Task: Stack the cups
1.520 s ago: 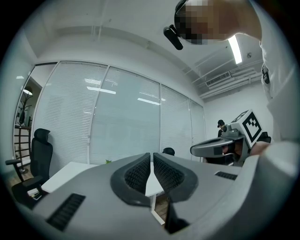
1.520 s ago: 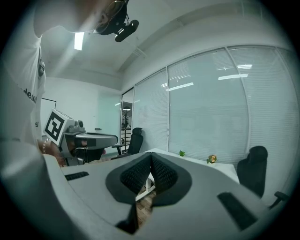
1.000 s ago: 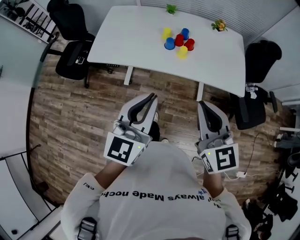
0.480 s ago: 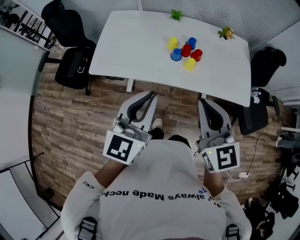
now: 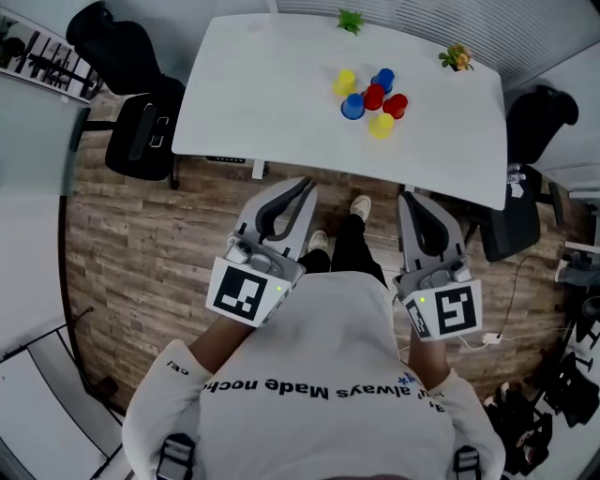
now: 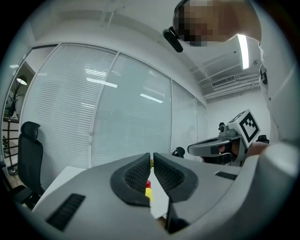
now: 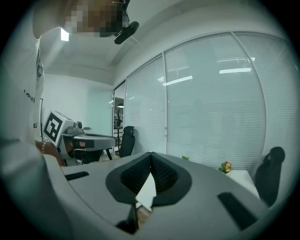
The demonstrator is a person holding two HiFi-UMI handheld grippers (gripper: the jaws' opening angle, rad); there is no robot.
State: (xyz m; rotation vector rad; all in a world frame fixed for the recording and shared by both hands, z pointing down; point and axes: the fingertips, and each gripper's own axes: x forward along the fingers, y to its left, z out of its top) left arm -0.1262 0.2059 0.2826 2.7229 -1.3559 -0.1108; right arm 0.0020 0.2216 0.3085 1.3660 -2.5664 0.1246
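Nothing stacked yet: cups clustered loose on table, left gripper and right gripper both closed, empty, well short

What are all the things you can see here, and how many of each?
table: one, white, in front of the person
cups: six, two yellow, two blue, two red, bunched together on the table's right part
small plants: two, one green, one with yellow flowers, along the table's far edge
office chairs: two, black, one at each end of the table
floor: one, brown wood planks, under everything
left gripper: one, grey, jaws shut, empty
right gripper: one, grey, jaws shut, empty
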